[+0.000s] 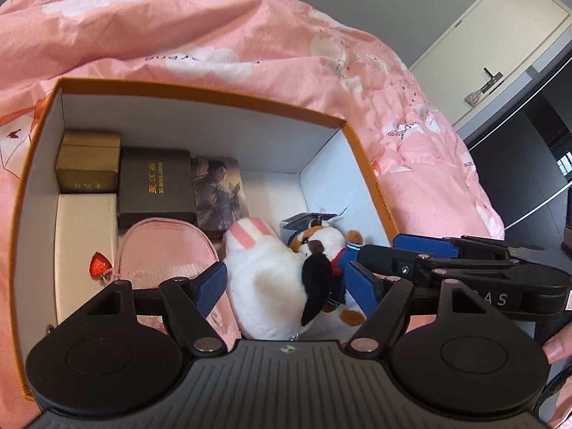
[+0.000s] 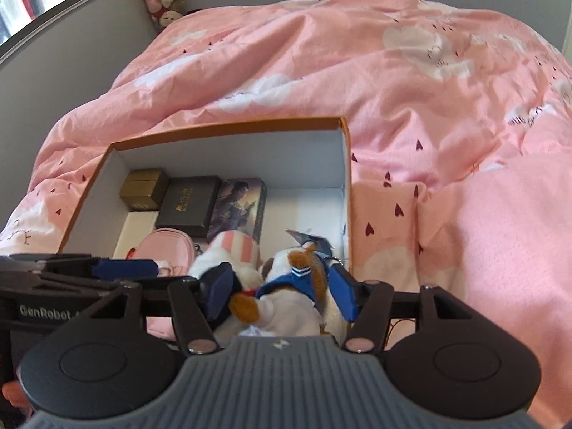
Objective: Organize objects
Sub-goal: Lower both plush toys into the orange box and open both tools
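Both plushies, the white bunny [image 1: 264, 279] and the dog [image 2: 286, 296], sat in the orange box [image 1: 200, 87] beside packed boxes. Left gripper [image 1: 289, 286] and right gripper [image 2: 282, 289] stood open, seemingly released. Mostly done.

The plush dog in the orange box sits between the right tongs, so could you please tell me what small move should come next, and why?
Probably lift the right tongs straight up and clear. The plush dog already lies in the orange box beside the white plush, and the jaws look spread on either side of it rather than pinching it.
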Tool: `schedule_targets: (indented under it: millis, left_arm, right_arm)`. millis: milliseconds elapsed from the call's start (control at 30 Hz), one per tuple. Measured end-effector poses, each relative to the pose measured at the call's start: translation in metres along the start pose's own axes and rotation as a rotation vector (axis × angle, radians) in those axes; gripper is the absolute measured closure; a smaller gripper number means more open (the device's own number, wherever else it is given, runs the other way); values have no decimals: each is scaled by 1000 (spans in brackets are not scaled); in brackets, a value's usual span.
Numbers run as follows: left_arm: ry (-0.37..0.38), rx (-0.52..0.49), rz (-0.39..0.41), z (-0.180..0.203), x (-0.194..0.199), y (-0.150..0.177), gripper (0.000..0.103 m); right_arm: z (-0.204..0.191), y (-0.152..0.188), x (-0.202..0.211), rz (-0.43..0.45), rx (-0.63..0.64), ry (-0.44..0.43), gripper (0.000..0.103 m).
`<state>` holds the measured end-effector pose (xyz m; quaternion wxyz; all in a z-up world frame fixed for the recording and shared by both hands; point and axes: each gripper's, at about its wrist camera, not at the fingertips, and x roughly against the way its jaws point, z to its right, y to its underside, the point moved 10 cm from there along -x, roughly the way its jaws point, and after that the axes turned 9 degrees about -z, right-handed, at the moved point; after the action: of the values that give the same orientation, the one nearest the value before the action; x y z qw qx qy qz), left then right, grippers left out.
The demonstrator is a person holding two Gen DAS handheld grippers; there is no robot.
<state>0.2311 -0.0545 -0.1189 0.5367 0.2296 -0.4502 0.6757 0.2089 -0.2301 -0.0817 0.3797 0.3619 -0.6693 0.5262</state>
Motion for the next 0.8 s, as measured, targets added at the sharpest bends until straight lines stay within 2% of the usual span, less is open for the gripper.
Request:
schedule_targets:
  millis: [100,200,300,333,433,600,700,800]
  left_arm:
    - [18,5,8,1,7,-3,33]
    - [7,-16,-3,3,3,-2,50]
    - [-6,-20,-25,3,-9,0,59]
    - [-6,-19,-34,3,-14,1,60]
    - [-24,-15,-65,1,-29,6,64]
    - [-37,7,-89,-3,-42,13,66]
    - [-43,13,-94,-5,-44,14,66]
    - [-45,18,-94,-7,-45,16,65]
  right_arm:
    - [-5,-1,6,-7,35,-13,45]
    - [-6,0,4,-28,71,-5,57]
    - [-5,3,-5,-71,96,9,71]
    - [-4,5,-9,-87,101,12,76]
    - [0,9,-22,-127,110,27,81]
    - [-1,15,-36,-173,133,42,83]
    - [-1,21,-47,-225,117,31,90]
    - [-3,26,-56,-250,147,78,91]
